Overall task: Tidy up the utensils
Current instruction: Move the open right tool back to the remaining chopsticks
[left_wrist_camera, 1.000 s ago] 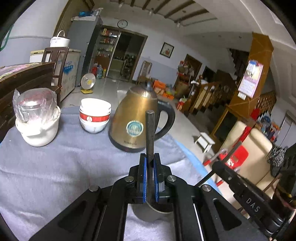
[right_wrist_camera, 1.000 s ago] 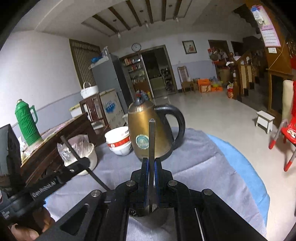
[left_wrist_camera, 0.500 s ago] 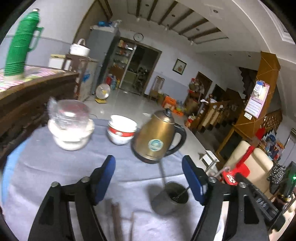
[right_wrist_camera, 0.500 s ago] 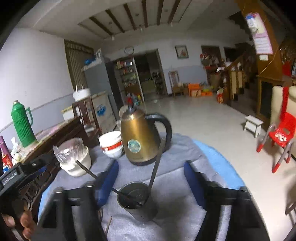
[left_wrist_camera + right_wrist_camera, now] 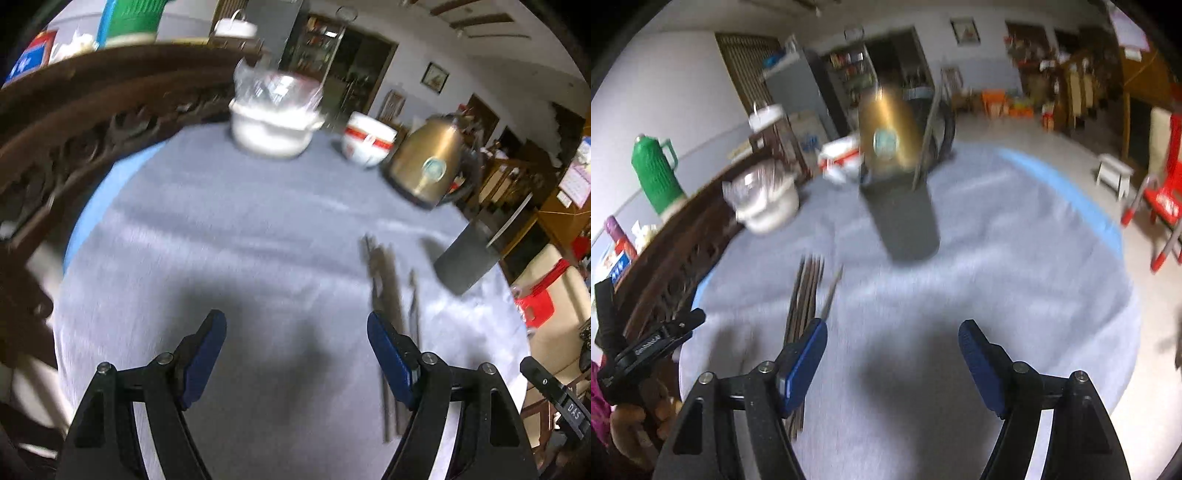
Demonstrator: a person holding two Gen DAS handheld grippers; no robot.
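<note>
A dark grey utensil cup point(image 5: 903, 218) stands on the grey cloth with a chopstick point(image 5: 925, 147) leaning out of it; it also shows in the left wrist view point(image 5: 466, 258), at the right. Several dark chopsticks point(image 5: 807, 295) lie on the cloth to its left, and show in the left wrist view point(image 5: 388, 295) by my left gripper's right finger. My left gripper point(image 5: 296, 350) is open and empty above the cloth. My right gripper point(image 5: 893, 356) is open and empty, its left finger over the loose chopsticks. Both views are blurred.
A gold kettle point(image 5: 424, 166), a red-banded white bowl point(image 5: 367, 144) and a white pot with a wrapped lid point(image 5: 275, 122) stand at the table's far side. A dark carved wooden sideboard point(image 5: 74, 122) borders the left, with a green thermos point(image 5: 655, 177) on it.
A second ago each gripper was shut on a chopstick over the cup. Both opened, leaving the sticks in the cup, then drew back and tilted down toward the cloth.
</note>
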